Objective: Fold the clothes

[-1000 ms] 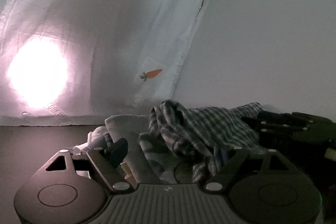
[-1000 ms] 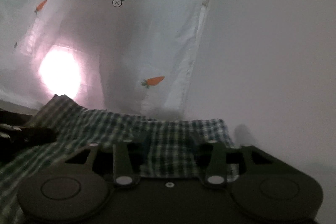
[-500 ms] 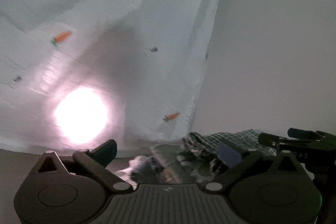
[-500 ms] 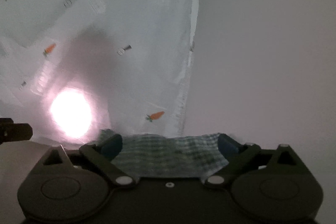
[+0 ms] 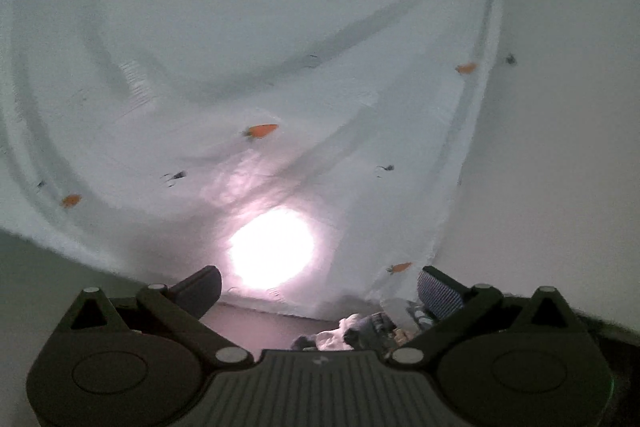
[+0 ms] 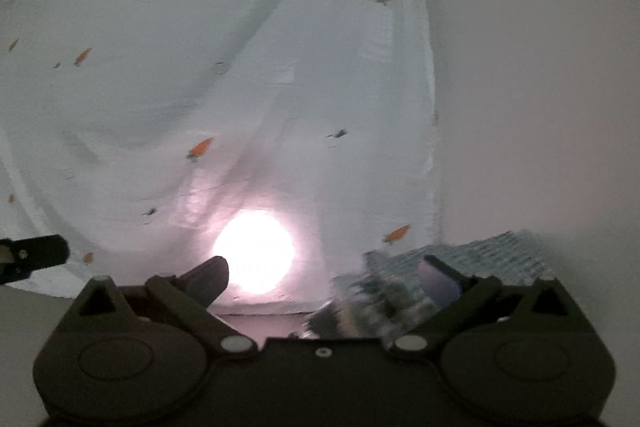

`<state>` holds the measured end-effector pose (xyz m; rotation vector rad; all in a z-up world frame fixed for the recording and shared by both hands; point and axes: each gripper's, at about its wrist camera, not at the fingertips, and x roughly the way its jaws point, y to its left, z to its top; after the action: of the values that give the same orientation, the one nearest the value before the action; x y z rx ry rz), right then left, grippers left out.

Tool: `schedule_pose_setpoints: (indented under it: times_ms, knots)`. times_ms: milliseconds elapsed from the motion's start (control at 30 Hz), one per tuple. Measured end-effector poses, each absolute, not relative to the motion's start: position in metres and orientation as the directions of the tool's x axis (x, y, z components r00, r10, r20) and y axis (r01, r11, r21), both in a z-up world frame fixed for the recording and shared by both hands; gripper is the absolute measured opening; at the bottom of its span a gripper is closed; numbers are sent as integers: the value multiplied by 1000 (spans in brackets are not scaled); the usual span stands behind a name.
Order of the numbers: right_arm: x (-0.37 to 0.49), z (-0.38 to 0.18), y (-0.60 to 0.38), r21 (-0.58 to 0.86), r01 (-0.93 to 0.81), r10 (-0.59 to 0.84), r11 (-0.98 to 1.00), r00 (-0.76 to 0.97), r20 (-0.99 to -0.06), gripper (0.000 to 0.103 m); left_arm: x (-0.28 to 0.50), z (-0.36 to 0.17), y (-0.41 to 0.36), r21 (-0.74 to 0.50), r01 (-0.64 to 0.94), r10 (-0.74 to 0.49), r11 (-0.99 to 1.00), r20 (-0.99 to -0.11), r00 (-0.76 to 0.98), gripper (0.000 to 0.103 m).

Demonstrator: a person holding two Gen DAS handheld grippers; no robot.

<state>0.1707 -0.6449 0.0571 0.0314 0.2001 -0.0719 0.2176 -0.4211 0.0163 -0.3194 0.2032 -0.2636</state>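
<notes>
Between garments; both grippers free.

Left gripper (image 5: 320, 285) and right gripper (image 6: 324, 277) spread wide, nothing held. Beyond, checked garment (image 6: 492, 253) released, lying blurred at table's (image 5: 256, 323) far edge under carrot-print sheet (image 5: 280, 67). Next: selecting another piece from crumpled pile (image 5: 352, 331).

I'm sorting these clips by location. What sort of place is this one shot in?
Probably a room in a home, though little shows. A white carrot-print cloth hangs like a curtain beside a plain wall, with a bright light glowing through it. A checked garment lies crumpled below.
</notes>
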Motion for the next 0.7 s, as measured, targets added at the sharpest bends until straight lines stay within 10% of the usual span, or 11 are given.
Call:
schedule_pose_setpoints:
  times_ms: [700]
  knots:
    - [55,21,-346,76,-74,98,994,911,-400,103,49,-4,-157,-99,6,-49,995,-440,897,103]
